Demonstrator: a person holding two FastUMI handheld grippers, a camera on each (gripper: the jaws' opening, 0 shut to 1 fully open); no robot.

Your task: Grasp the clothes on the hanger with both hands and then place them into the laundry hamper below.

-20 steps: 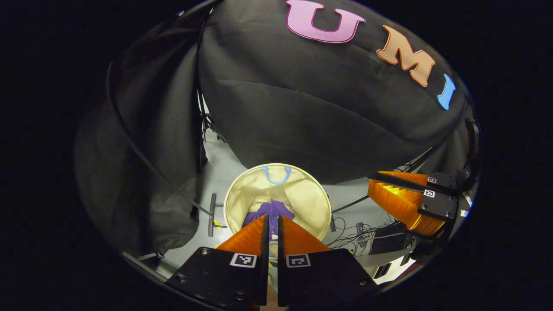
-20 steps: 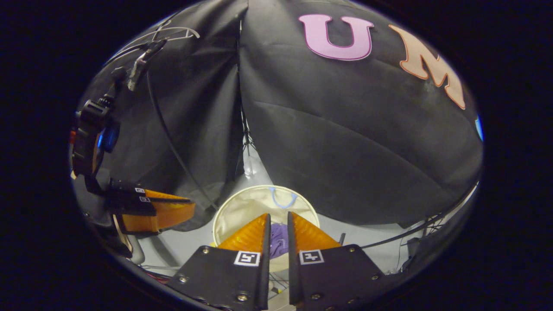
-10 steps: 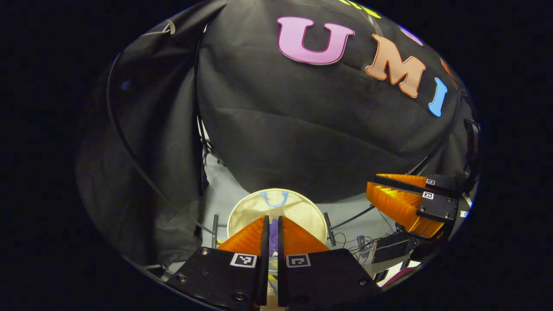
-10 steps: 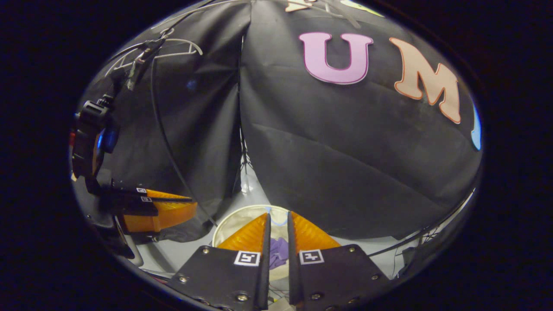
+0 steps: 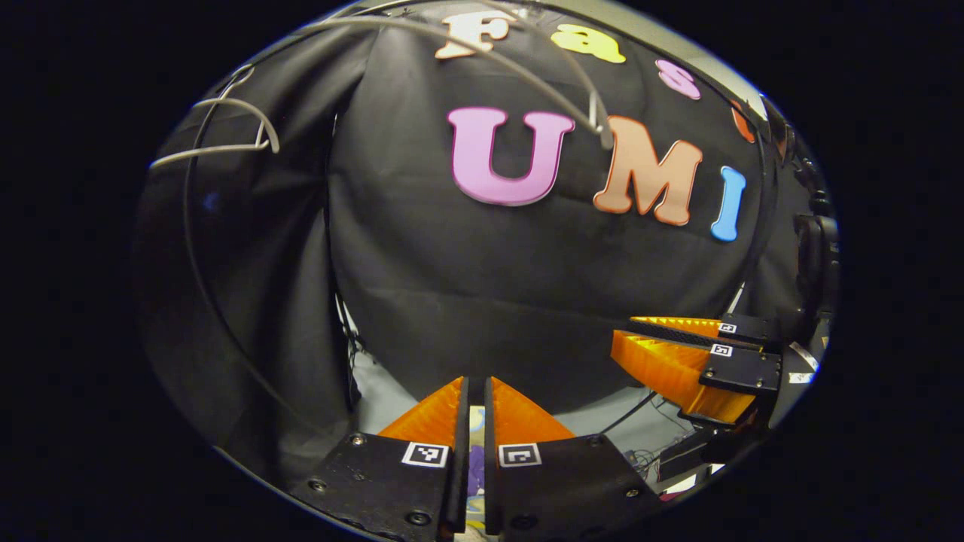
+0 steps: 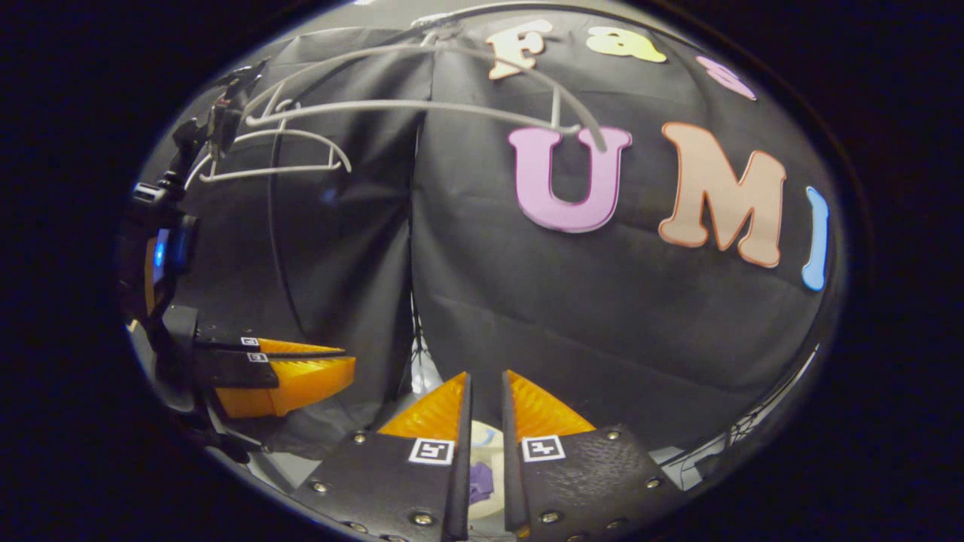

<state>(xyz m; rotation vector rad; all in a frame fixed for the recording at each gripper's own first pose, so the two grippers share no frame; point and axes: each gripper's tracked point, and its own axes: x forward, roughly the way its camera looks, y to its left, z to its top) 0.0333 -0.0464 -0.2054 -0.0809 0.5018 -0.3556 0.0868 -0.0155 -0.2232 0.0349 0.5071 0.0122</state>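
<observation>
Both empty grey wire hangers (image 5: 520, 64) (image 6: 422, 105) hang high against the black cloth. The purple clothes (image 6: 479, 479) lie in the cream laundry hamper (image 6: 486, 436) far below, seen as a sliver between my right gripper's fingers. In the left gripper view the same purple clothes (image 5: 475, 461) peek through the finger slit. My left gripper (image 5: 473, 382) is shut with a thin slit and holds nothing. My right gripper (image 6: 486, 376) is likewise shut and empty. The right gripper (image 5: 621, 340) also shows at the right of the left gripper view, the left gripper (image 6: 348, 358) at the left of the right gripper view.
A second wire hanger (image 5: 226, 128) (image 6: 286, 162) hangs at the upper left. A black cable (image 5: 197, 286) curves down the left curtain. Grey floor (image 5: 376, 388) with cables and small gear (image 5: 663, 452) lies beside the hamper.
Both grippers have lifted and tipped upward. The hamper and purple clothes slid down to a sliver between the fingers, and the hangers came into sight at the top.
</observation>
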